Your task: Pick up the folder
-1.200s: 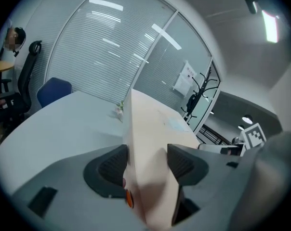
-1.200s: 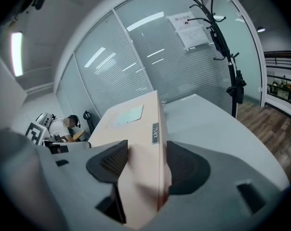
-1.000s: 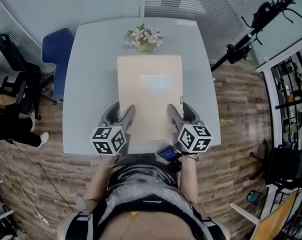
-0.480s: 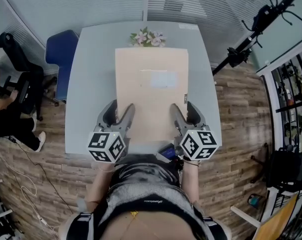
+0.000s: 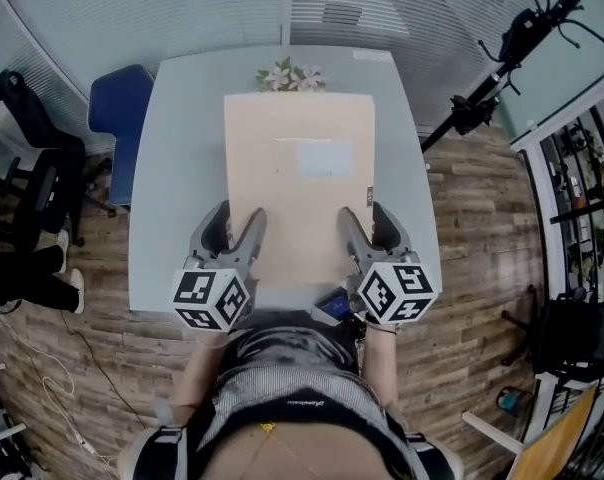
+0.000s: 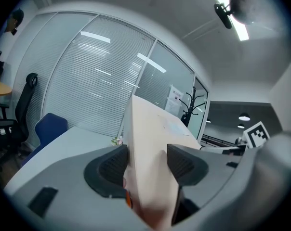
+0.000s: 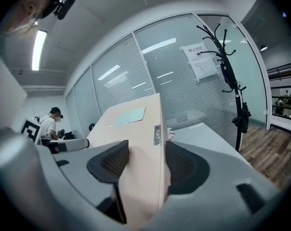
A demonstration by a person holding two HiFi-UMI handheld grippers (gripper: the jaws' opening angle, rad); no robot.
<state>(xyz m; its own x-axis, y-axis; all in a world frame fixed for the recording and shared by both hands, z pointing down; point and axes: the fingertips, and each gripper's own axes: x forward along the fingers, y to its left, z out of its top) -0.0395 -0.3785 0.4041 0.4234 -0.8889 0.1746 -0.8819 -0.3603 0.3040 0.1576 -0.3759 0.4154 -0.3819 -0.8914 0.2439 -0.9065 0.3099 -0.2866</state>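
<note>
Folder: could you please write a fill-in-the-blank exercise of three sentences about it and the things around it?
1. The left gripper and the right gripper are each shut on the near edge of the ____.
2. The flowers stand beyond the folder, at the ____ end of the table.
3. The chair beside the table is ____ in colour.

Missing words: folder; far; blue.

My pale grey square bench (image 5: 177, 188) stands on a brown wood-plank floor (image 5: 482, 228), backed by a glass wall with white slatted blinds (image 5: 182, 8). A blue padded chair (image 5: 117, 118) sits at its left edge, a black swivel office chair (image 5: 37, 168) beyond. On my right stands a black branching coat stand (image 7: 231, 81); a white strip light (image 7: 38, 49) glows overhead.
</note>
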